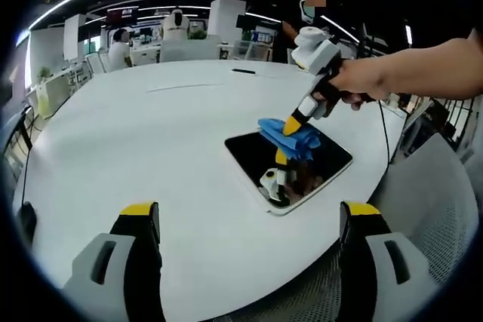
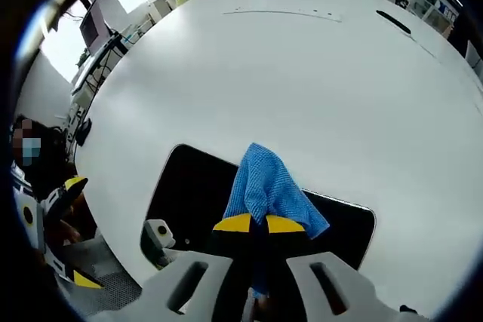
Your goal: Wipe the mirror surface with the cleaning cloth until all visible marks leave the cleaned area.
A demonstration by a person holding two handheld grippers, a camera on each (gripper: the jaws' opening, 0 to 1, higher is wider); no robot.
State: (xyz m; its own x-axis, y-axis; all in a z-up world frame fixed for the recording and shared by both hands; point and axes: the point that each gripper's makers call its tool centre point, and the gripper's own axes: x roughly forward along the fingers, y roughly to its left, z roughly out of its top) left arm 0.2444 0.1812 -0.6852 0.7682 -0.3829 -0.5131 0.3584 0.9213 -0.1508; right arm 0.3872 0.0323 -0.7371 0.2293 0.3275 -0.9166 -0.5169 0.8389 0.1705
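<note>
A dark rectangular mirror (image 1: 317,162) (image 2: 189,194) lies flat on the round white table (image 1: 151,141) (image 2: 302,73), near its edge. A blue cleaning cloth (image 1: 293,138) (image 2: 266,186) rests bunched on the mirror's far part. My right gripper (image 2: 253,224) (image 1: 290,126) is shut on the blue cloth, its yellow tips pressing the cloth down onto the glass; a hand holds it. My left gripper (image 1: 249,213) hovers open short of the mirror, over the table's near edge, with nothing between its jaws. The mirror reflects the right gripper.
A thin black object (image 1: 243,71) (image 2: 394,22) lies on the far side of the table. A grey mesh chair (image 1: 445,194) stands to the right of the table. Desks, monitors and people sit in the office behind.
</note>
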